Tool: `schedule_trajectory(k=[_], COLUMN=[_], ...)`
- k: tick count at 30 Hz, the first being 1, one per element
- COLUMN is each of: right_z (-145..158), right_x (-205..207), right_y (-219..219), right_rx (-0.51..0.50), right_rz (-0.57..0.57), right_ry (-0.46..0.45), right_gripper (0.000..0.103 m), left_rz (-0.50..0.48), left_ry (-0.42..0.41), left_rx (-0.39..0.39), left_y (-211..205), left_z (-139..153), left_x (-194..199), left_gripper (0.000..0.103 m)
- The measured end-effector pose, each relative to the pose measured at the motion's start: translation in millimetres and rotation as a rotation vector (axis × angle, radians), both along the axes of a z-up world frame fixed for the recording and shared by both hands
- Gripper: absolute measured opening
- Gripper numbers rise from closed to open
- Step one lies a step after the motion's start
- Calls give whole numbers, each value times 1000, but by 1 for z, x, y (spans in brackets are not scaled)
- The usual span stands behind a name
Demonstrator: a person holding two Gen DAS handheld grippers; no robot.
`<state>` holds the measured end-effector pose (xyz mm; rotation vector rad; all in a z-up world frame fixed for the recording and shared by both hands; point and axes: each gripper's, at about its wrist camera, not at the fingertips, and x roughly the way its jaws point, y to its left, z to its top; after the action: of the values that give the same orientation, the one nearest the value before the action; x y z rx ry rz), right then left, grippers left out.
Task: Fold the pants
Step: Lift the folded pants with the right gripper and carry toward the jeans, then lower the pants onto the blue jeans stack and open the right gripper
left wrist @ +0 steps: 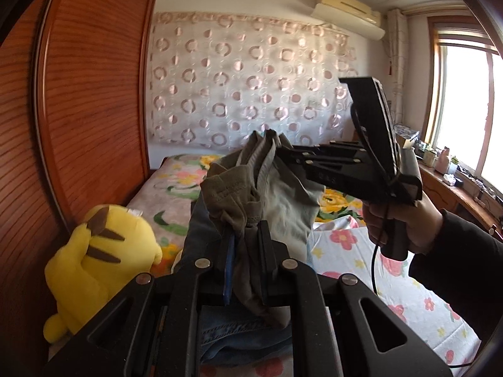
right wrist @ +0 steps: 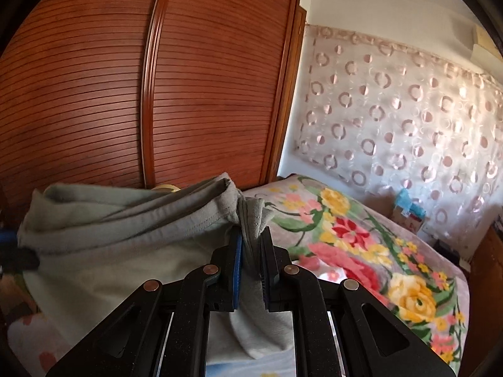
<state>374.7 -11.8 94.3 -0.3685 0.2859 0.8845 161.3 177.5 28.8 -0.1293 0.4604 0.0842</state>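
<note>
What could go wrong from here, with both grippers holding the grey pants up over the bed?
1. The left gripper and the right gripper each pinch only a bunched edge of the grey pants, so the cloth may slip out.
2. The pants hang crumpled and may fold unevenly.
3. Blue jeans lie beneath, so the pants could land on them rather than on the flat bed.

A: What is staying out of sight?

B: The grey pants (left wrist: pixel 251 194) are bunching between the left gripper (left wrist: pixel 245 242) jaws, hiding the cloth pinched there. Below the jaws, the blue denim (left wrist: pixel 239 336) is running off the bottom edge.

A: And on the right?

B: Left of the right gripper (right wrist: pixel 251 251) jaws, the pants are covering the bed (right wrist: pixel 361 251), and the picture's edge is cropping them.
</note>
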Motion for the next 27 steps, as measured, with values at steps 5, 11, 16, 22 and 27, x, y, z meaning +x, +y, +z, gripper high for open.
schedule_trajectory(k=[5, 11, 16, 22, 27], right_z=[-3, 3, 7, -15, -18], right_x=[12, 30, 39, 49, 52], right_y=[9, 20, -17, -37, -31], right_rx=[-20, -45, 35, 3, 2], right_rz=[14, -36, -42, -60, -86], right_ry=[7, 81, 134, 199, 244], right_gripper=[10, 43, 46, 46, 46], left_rz=[32, 101, 123, 105, 81], left_ry=[25, 84, 104, 109, 146], left_rx=[-18, -17, -43, -41, -20], left_y=[6, 16, 25, 18, 11], left_z=[-8, -26, -34, -36, -40], left_x=[0, 9, 10, 1, -3], left_gripper=[14, 14, 27, 46, 47])
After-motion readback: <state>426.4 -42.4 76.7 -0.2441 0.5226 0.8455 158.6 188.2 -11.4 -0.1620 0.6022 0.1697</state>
